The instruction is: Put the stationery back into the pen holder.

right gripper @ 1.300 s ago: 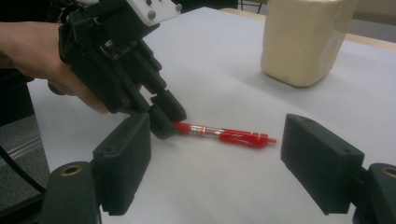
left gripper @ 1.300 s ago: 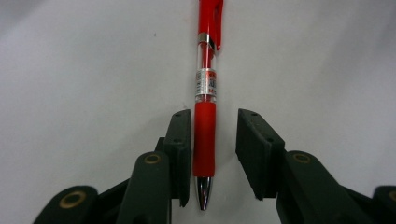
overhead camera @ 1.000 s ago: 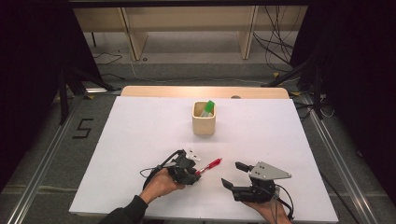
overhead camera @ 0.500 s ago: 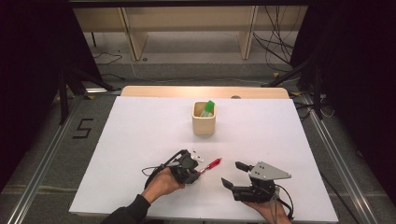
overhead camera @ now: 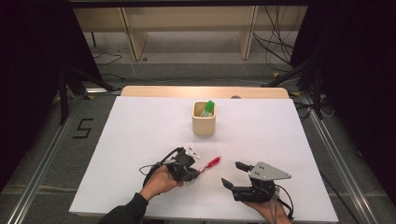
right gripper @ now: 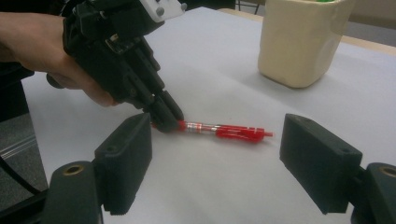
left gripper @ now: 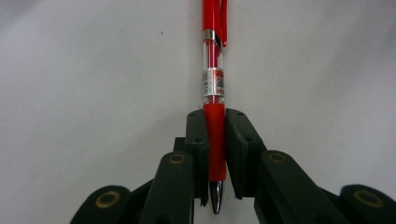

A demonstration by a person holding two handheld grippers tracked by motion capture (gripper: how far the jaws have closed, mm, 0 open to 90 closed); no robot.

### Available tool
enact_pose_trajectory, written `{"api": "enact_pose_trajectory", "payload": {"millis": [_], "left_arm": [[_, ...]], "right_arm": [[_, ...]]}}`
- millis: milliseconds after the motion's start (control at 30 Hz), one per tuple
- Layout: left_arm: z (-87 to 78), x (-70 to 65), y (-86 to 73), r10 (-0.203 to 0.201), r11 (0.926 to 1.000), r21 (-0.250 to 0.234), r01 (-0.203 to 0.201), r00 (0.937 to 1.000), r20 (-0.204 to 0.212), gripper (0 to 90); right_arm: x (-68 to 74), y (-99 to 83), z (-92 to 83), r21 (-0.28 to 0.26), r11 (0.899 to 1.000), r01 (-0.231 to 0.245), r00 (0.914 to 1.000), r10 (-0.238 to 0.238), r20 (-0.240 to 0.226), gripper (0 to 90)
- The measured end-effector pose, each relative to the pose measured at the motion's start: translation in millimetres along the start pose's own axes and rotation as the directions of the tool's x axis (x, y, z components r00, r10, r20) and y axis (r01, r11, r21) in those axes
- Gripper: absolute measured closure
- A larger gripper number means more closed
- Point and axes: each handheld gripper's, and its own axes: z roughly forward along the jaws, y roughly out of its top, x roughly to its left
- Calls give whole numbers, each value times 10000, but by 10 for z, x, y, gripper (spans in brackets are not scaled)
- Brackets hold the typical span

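Now left hand-held gripper (left gripper: 216, 154) tight around red pen (left gripper: 214, 70) on table (left gripper: 93, 70)

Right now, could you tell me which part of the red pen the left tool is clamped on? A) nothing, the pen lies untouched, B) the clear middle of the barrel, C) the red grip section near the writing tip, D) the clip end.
C: in the left gripper view the left tool is shut on the red pen at its rubber grip, with the metal tip poking out below.
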Motion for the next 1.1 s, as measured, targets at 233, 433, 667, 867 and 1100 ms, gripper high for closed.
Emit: {"api": "enact_pose_trajectory", "payload": {"millis": [233,433,667,867,1100], "left_arm": [[-117,15,9,123,9999,-101,-116,9976,676,800],[-246,-31,-1,488,9988,51,-495,9935,1030,800],[-365,-32,-24,773,9965,213,-805,9896,1213,799],[-426,-41,-38,837,9953,362,-897,9864,1417,799],[-462,-1,-101,832,9945,506,-913,9861,1437,799]], "right_arm": [[16,7,1,-13,9999,154,9999,-154,45,261],[57,18,-5,-12,9988,486,9987,-485,164,261],[127,27,1,43,9948,1013,9947,-1014,198,260],[226,24,61,247,9876,1552,9879,-1554,32,258],[358,38,112,421,9702,2386,9711,-2388,1,257]]}}
